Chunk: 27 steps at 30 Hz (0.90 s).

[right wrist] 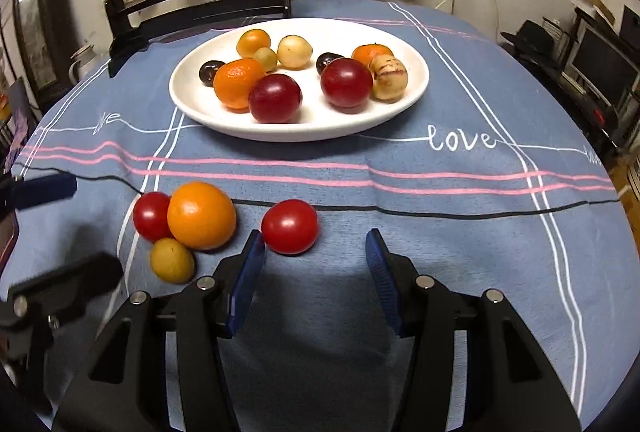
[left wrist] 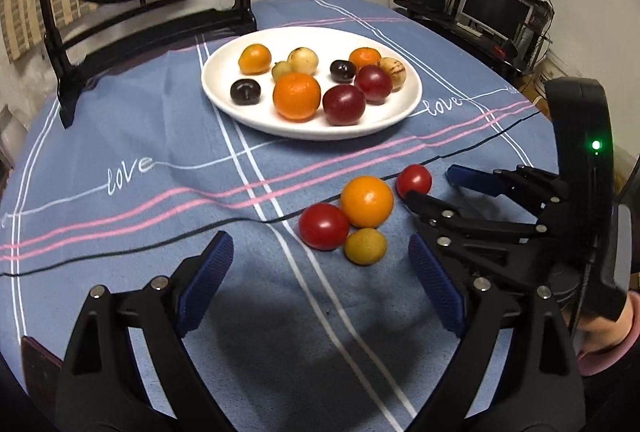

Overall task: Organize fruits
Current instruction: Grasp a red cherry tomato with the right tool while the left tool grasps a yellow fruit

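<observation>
Left gripper (left wrist: 320, 272) wide open, empty. Right gripper (right wrist: 316, 264) open, empty; red tomato (right wrist: 289, 226) touching left pad. White plate (right wrist: 304, 129) fruit partly overlapping; table edges cut off.

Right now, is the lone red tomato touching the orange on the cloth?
Apart. The right wrist view shows bare cloth between the lone red tomato and the orange.

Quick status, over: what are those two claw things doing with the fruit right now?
Left tool open, empty. Right tool open, empty, nearest the lone red tomato. Four fruits loose on the cloth; the rest on the white plate. Nothing in the way.
</observation>
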Motion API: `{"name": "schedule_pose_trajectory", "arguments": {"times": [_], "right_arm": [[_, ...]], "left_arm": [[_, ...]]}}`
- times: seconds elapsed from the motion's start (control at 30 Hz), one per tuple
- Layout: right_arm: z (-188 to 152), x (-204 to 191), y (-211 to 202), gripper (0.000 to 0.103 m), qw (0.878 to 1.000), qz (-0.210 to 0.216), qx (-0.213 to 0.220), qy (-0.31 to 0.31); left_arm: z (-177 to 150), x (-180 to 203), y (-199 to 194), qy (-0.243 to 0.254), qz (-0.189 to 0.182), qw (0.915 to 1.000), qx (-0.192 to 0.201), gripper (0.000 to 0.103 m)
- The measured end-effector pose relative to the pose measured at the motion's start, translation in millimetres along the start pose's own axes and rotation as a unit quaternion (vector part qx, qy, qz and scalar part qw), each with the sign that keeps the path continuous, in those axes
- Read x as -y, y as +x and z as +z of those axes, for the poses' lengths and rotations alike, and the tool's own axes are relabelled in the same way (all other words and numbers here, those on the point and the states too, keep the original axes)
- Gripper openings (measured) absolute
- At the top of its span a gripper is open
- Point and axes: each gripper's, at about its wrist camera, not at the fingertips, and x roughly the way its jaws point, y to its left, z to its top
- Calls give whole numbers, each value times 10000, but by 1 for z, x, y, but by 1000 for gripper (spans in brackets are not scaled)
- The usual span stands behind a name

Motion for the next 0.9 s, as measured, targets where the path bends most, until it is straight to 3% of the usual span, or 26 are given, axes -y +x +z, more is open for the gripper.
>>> {"name": "schedule_pose_trajectory", "arguments": {"times": [0.23, 0.47, 0.63, 0.77, 0.9], "right_arm": [[1, -14, 7, 28, 9999, 96, -95, 55], [-8, 5, -7, 25, 9988, 71, 33, 478], [-18, 20, -22, 25, 9978, -26, 119, 654], [-24, 25, -28, 25, 9971, 9, 166, 744], [-28, 25, -29, 25, 9972, 41, 155, 727]], "left_arm": [[1, -16, 1, -333, -36, 9994, -48, 91], [-2, -14, 1, -173, 3, 9998, 19, 90], [-5, 0, 6, 153, -176, 9997, -57, 69], [-9, 7, 16, 209, -456, 9983, -293, 45], [-13, 16, 25, 304, -497, 9975, -398, 41]]}}
